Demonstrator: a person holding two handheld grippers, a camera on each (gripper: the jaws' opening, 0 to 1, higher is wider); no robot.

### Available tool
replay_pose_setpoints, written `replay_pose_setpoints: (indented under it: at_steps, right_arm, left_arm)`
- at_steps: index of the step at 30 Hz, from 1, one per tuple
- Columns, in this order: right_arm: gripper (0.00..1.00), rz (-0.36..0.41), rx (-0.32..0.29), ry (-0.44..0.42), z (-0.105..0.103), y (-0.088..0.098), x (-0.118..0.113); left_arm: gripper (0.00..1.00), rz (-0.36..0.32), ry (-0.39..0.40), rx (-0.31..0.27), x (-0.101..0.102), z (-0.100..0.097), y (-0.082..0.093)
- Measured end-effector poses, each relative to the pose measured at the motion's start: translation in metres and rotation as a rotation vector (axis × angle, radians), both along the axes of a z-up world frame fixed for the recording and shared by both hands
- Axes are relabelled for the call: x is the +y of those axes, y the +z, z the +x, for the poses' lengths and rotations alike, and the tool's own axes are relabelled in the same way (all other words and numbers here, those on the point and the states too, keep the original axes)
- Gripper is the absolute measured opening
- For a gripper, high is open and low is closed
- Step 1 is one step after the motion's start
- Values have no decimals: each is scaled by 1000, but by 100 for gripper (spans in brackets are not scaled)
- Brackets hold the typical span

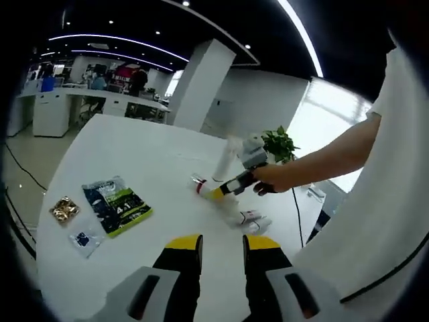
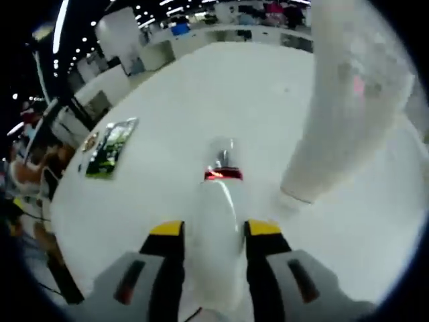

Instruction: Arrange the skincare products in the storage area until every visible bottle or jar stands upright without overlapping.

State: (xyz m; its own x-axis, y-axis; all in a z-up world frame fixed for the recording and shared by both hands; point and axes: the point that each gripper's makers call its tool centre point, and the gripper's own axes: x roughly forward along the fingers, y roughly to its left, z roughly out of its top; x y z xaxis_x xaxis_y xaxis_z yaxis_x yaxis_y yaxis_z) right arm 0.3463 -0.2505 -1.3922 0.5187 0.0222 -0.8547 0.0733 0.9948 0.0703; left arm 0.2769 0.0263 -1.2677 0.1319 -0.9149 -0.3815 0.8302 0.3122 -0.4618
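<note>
My right tool [image 2: 213, 231] is clamped on a white bottle with a red band [image 2: 220, 201], which lies along the jaws with its clear cap pointing away from me over the white worktop [image 2: 201, 100]. Just beyond and to the right of that bottle stands a tall white bottle [image 2: 348, 100], upright and blurred. If I swing the held bottle upright carelessly, I judge it could clip that neighbour and topple it. My left tool [image 1: 222, 245] hangs unloaded, jaws narrowly parted, short of another small white tube [image 1: 249, 218] lying flat. Farther left sits a green packet [image 2: 110, 146].
</note>
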Motion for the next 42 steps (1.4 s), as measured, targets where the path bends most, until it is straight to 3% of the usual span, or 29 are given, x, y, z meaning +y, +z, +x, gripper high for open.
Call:
replay_pose_setpoints:
  at_steps: [6,12,22,25,26,31,33,35,37,40,42]
  right_arm:
    - [30,-78,57,46,4,-10,-2]
    - [27,-65,67,49,6,-8,-2]
    - [26,-33,72,129,-1,-3,7]
    - [26,-2,39,139,-1,7,12]
    - [26,9,-4,144,-1,20,16]
    - [26,73,-98,99,-2,50,21]
    - [26,113,-182,102,-6,73,22]
    - [26,128,-212,101,-10,83,23]
    - [26,173,-278,96,-21,106,25]
    - [26,254,-392,105,-40,144,32]
    - [26,287,-454,108,-51,164,33]
  left_arm:
    - [24,15,70,13,21,6,-3]
    - [24,22,113,33,33,10,-8]
    - [24,13,121,33,31,14,-6]
    - [24,3,118,38,28,14,-5]
    - [24,-3,116,43,26,14,-5]
    - [25,-79,57,81,1,7,9]
    - [26,-110,21,110,-15,5,15]
    - [26,-113,0,120,-27,5,16]
    - [26,-129,-29,134,-47,5,21]
    - [26,-212,-59,227,-82,0,39]
    - [26,-240,-75,231,-101,-3,49]
